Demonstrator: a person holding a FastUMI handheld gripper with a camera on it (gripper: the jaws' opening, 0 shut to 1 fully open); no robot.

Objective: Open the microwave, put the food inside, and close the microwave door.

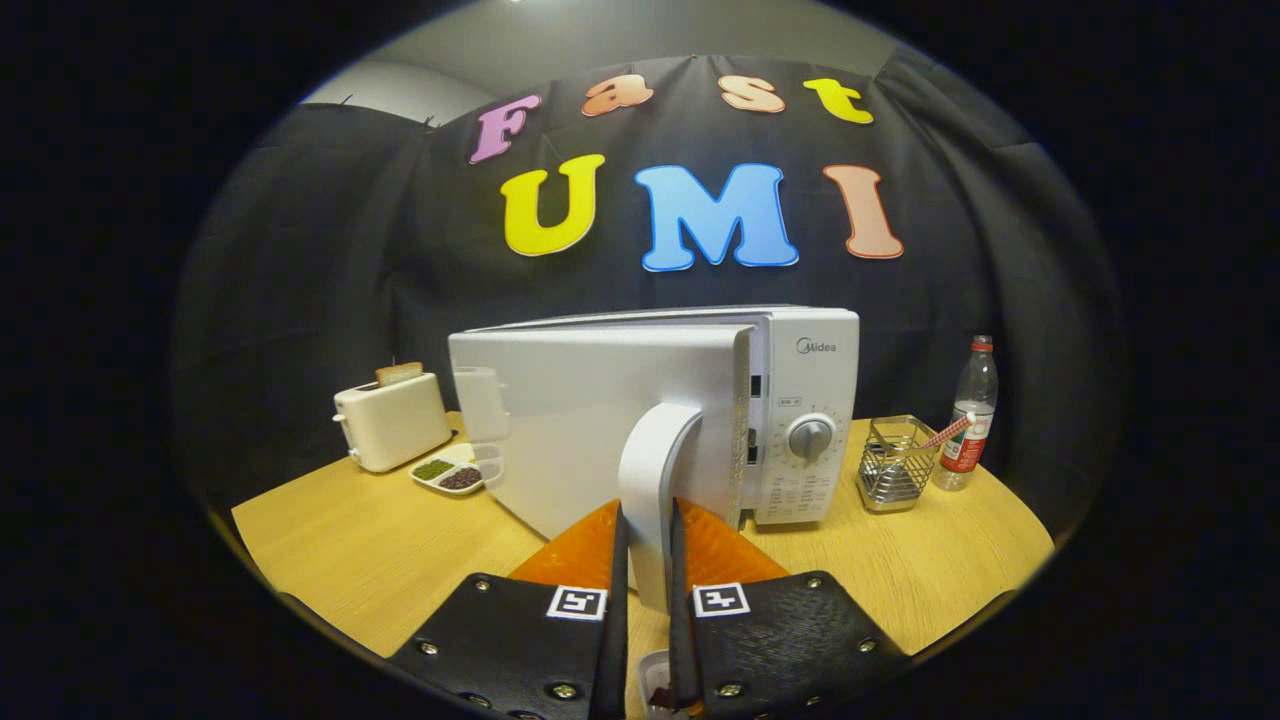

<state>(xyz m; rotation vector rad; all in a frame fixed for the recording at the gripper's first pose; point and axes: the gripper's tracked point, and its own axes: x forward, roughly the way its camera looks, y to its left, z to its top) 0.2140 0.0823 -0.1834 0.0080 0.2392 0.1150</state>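
The jaws are closed on the door handle (652, 470) of the microwave (800, 400), one finger (612, 590) pressing each side of the white arched grip, and the gripper (648, 600) sits low on it. The door (590, 430) stands swung out toward the camera, roughly half open by my reading, with the latch slots on the oven's front edge exposed beside the dial (811, 438), so the step in hand looks like the opening pull. To do it well, the hand should follow the door's arc around its hinge on the far left side rather than tug straight back, keep the grip square on the handle so it does not slip out, and go on until the cavity is wide enough to pass food through; a hard yank could drag the oven across the tabletop (380, 560). The food seems to be in a small clear cup (655, 680) just under the fingers, holding something dark red, though too little of it shows to be sure. Left of the door a divided dish (450, 472) holds green and dark purplish bits in separate compartments, and a toaster (392, 420) has a slice of bread (398, 373) standing in its slot. Right of the oven a wire basket (895, 465) holds a striped stick, beside a plastic bottle (970, 415) that looks nearly empty
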